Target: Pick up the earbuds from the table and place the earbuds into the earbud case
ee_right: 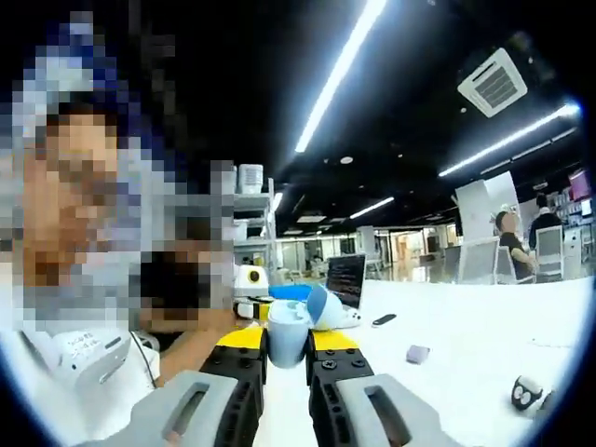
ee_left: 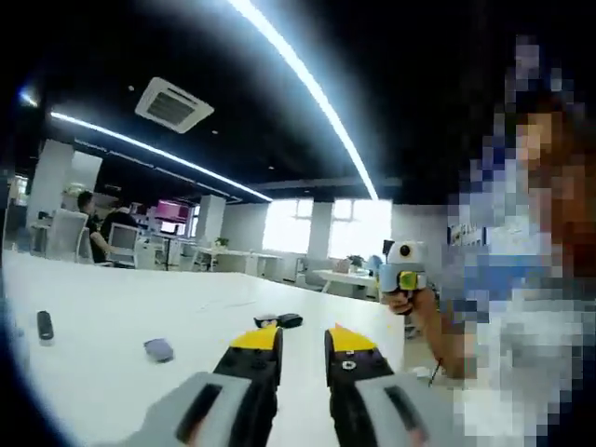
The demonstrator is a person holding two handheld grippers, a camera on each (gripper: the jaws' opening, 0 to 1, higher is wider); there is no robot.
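My right gripper is shut on a pale blue earbud case, which stands upright between the yellow-tipped jaws with its lid flipped open. My left gripper is open above the white table, with nothing between its jaws. Two small dark pieces, perhaps the earbuds, lie on the table just beyond the left jaws. A small black-and-white piece lies on the table at the lower right of the right gripper view. A hand holds the right gripper up at the right of the left gripper view.
A small purple-grey object and a flat black object lie on the table. A laptop stands beyond the case. The person sits close by. Office desks and seated people are far behind.
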